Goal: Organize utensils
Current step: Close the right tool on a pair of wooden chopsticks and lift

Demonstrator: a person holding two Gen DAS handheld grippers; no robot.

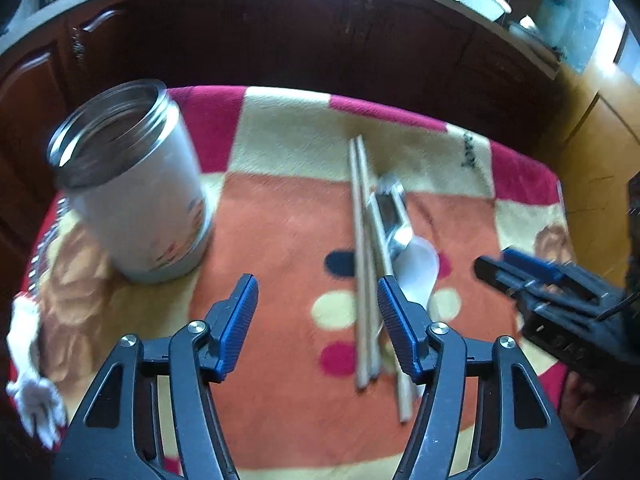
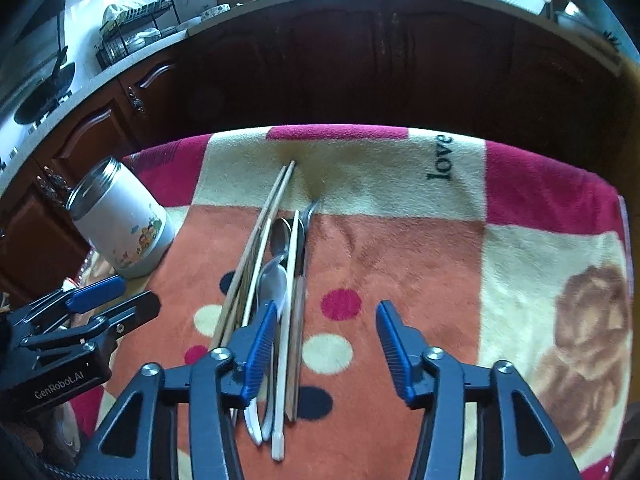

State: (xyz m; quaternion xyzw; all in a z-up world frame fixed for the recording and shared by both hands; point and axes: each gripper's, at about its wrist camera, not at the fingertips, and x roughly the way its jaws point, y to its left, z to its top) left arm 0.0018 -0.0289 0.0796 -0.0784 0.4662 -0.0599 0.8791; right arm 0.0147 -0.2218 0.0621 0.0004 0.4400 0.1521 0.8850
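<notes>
Blue ribbed pads tip both grippers, left gripper (image 1: 318, 306) and right gripper (image 2: 326, 336), each with jaws parted over bare fleece, gripping nothing. Beside them lies the utensil bundle (image 2: 280, 280): wooden chopsticks (image 1: 362, 248), metal spoons (image 2: 280, 236), partly overlapping, blurred. Farther left stands a cylindrical steel-rimmed canister (image 1: 132, 184) on the plush patterned blanket (image 2: 400, 248).

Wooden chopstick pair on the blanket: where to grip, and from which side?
Grip the wooden chopsticks near mid-length, from above, jaws straddling both sticks across their width. They lie flat and parallel on the blanket, so there is no side access; the far halves clear the spoons, and the near ends crowd them.
</notes>
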